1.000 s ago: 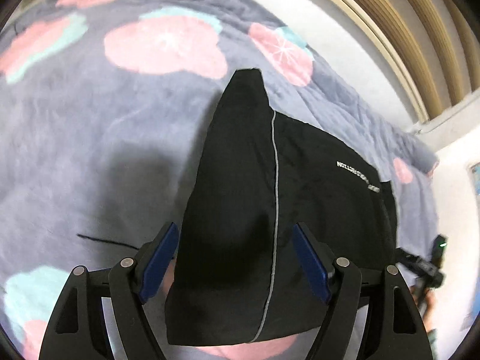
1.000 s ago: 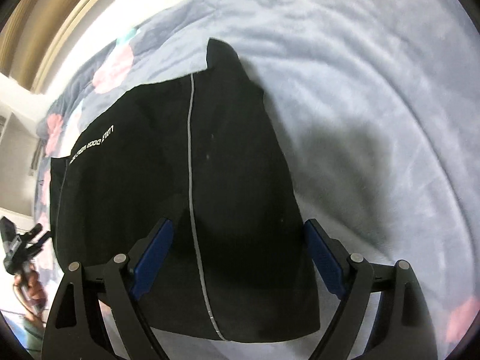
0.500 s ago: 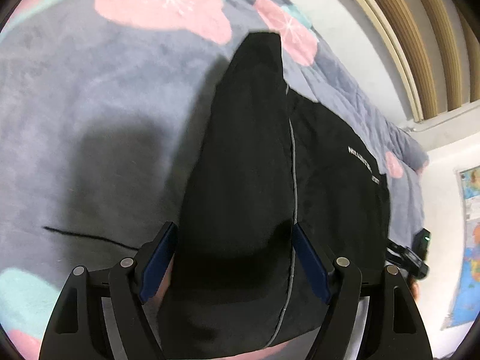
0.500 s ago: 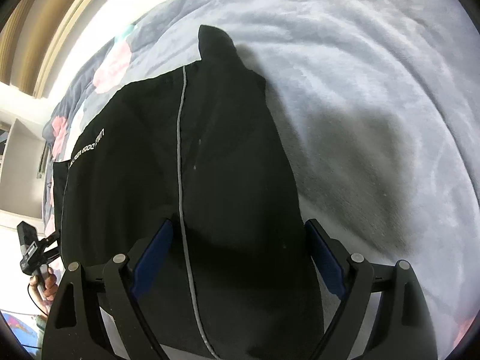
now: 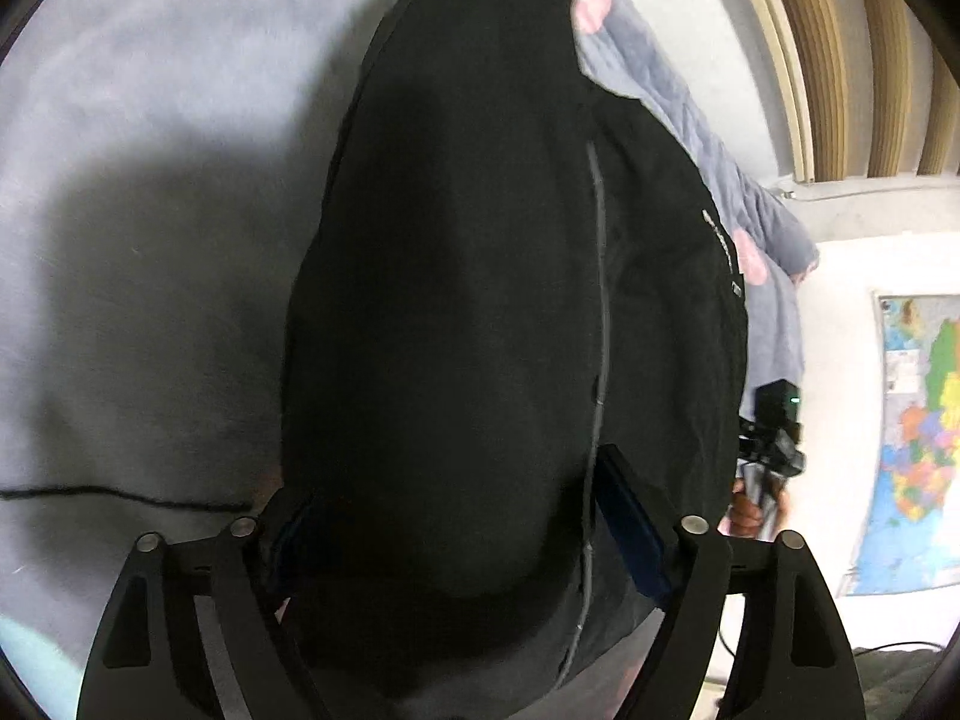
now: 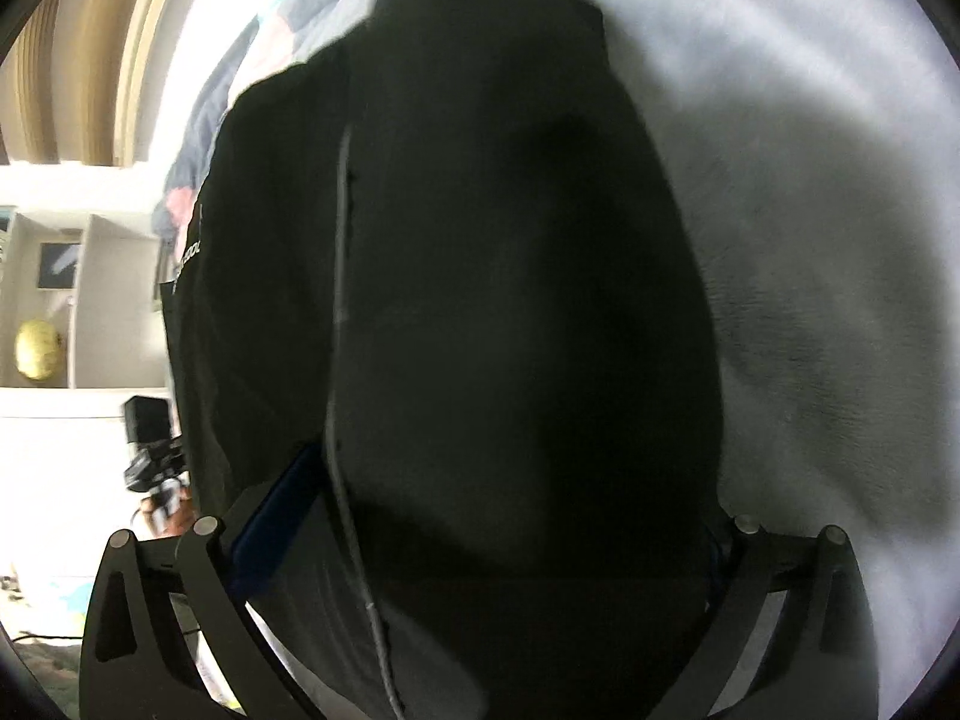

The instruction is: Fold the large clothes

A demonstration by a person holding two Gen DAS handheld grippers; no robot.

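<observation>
A large black garment with a grey side stripe and white lettering lies on a grey floral blanket. It fills most of both wrist views, also in the right wrist view. My left gripper is open, its fingers spread to either side of the near end of the garment. My right gripper is open too, with the near end of the garment between its blue-padded fingers. The cloth covers the left pad of the left gripper and the right pad of the right gripper.
The blanket spreads around the garment. A thin black cord lies on it at the left. A wall map hangs at the right. The other gripper and the hand on it show beyond the garment. Shelves stand far left.
Both grippers have moved forward and lower over the garment, so it now fills each view and lies between the open fingers. The jaws have stayed open.
</observation>
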